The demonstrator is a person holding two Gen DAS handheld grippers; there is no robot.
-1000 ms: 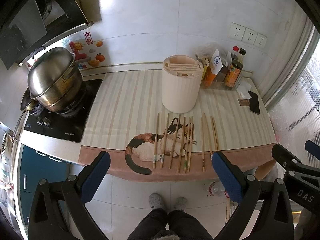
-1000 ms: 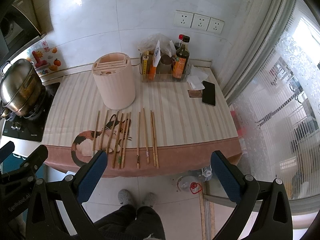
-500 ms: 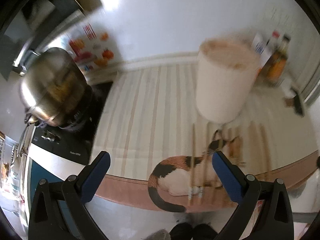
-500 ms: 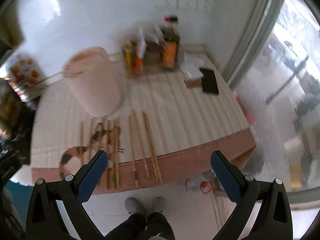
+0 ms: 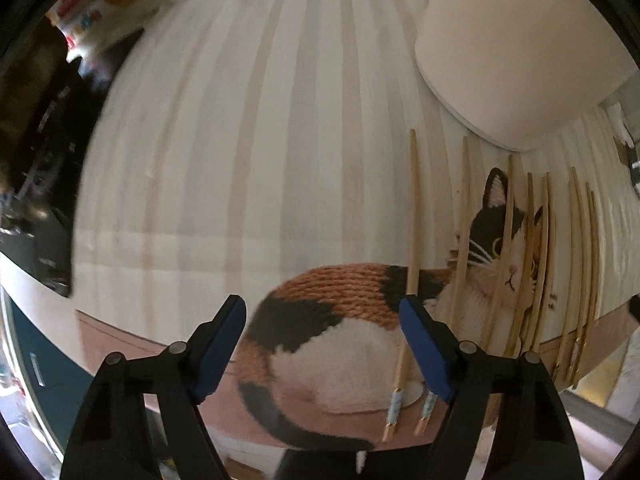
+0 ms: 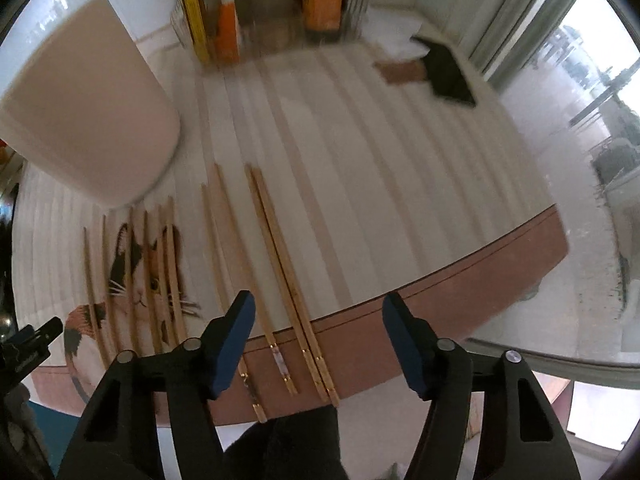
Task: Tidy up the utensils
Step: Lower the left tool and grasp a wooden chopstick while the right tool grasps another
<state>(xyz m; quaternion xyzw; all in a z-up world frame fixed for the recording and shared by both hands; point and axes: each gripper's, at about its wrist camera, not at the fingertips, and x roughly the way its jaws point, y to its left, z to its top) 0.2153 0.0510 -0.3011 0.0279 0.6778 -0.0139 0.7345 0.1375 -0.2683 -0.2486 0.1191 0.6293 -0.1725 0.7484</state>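
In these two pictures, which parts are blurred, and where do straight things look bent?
Left wrist view: the stove side at the left edge is smeared and dark; the cat print is fairly sharp; the chopsticks bow near the right edge. Right wrist view: the bottles at the back are smeared, the holder is soft, and the window is washed out by glare.

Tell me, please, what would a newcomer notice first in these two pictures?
First the row of wooden chopsticks lying side by side near the counter's front edge, partly across the calico cat printed on the striped mat. Behind them stands the large cream utensil holder. Both grippers, left and right, hang open above the chopsticks' near ends.
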